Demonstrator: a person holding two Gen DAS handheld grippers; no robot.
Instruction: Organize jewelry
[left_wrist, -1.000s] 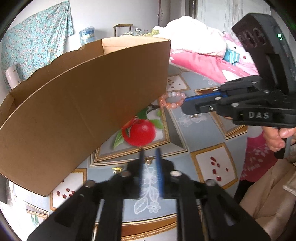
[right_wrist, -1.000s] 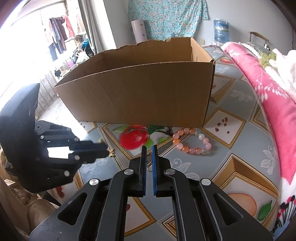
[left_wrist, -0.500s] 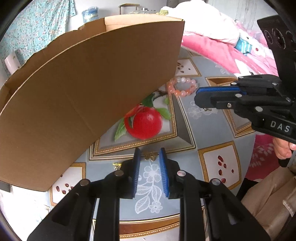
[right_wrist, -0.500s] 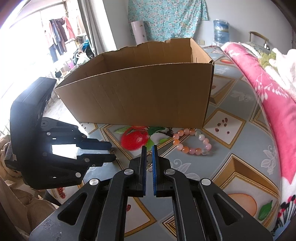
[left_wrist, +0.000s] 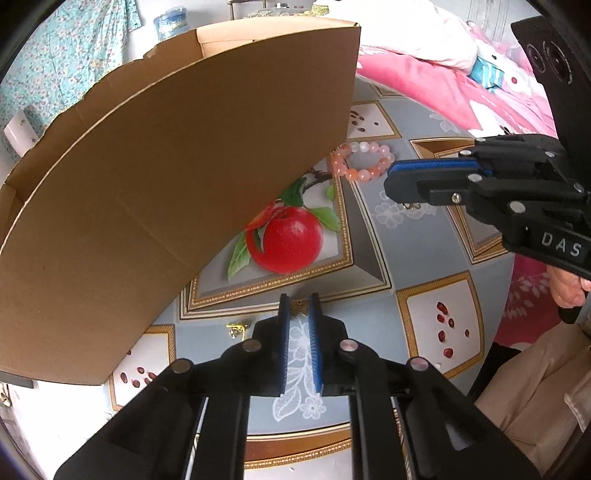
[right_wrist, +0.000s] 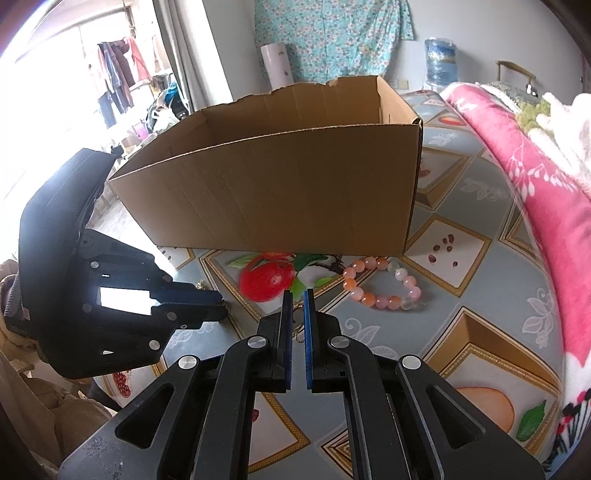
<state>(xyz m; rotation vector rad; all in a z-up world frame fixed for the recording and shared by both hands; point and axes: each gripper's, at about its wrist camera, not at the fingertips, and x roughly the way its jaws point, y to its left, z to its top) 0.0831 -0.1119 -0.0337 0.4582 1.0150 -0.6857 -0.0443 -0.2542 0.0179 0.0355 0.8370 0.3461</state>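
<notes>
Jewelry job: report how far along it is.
Nothing looks packed yet: what shows of the cardboard box is bare. The left gripper is open around a small gold piece on the table; whether it touches is unclear. Still out: the bead bracelet, another gold piece, and one under the right gripper, which holds nothing.

The cardboard box (right_wrist: 280, 192) at the centre of the frame is plain brown. Below it, the bench (right_wrist: 491, 295) wears a grey-blue cloth with white flowers, gold-framed squares and a red apple with green leaves (left_wrist: 288, 238). The bead bracelet (right_wrist: 380, 282), right of centre, mixes pink, orange and milky white. Both grippers are black with blue pads on the fingers (left_wrist: 283, 339). At the right edge lies a pink blanket (right_wrist: 546, 177) with white sprigs. A turquoise floral cloth (right_wrist: 332, 33) hangs at the top.
</notes>
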